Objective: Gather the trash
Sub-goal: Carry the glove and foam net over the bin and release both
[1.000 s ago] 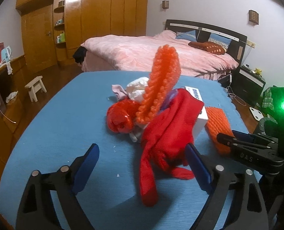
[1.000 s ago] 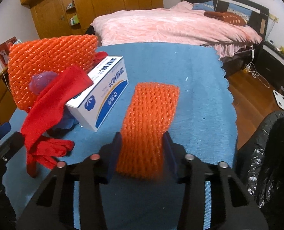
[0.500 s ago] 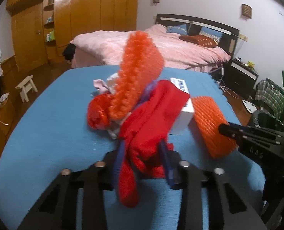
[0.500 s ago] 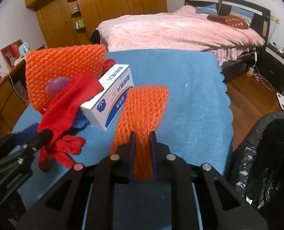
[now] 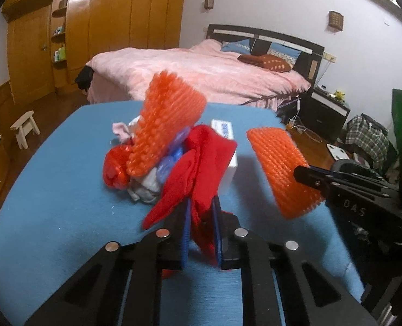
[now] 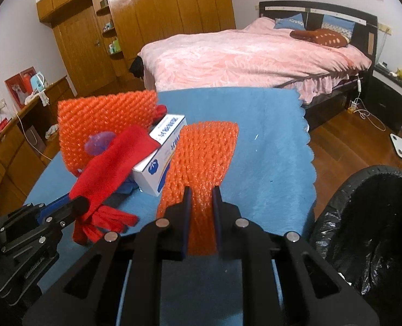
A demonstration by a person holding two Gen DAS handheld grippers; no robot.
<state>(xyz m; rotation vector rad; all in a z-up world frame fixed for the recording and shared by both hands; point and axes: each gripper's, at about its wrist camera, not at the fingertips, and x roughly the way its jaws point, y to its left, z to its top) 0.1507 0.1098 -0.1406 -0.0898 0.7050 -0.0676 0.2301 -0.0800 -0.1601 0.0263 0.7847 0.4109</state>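
My left gripper is shut on a red glove, which it lifts off the blue table. My right gripper is shut on an orange foam net, held above the table; the net also shows in the left wrist view. A trash pile stays on the table: a second orange foam net, a white and blue box, a red bag and crumpled tissue.
A bin lined with a black bag stands at the table's right edge. A pink bed lies behind the table. A wooden wardrobe fills the back left. A small stool stands on the floor at left.
Both grippers have closed: the left on the red glove, the right on the orange foam net. Both have then lifted their items off the table.
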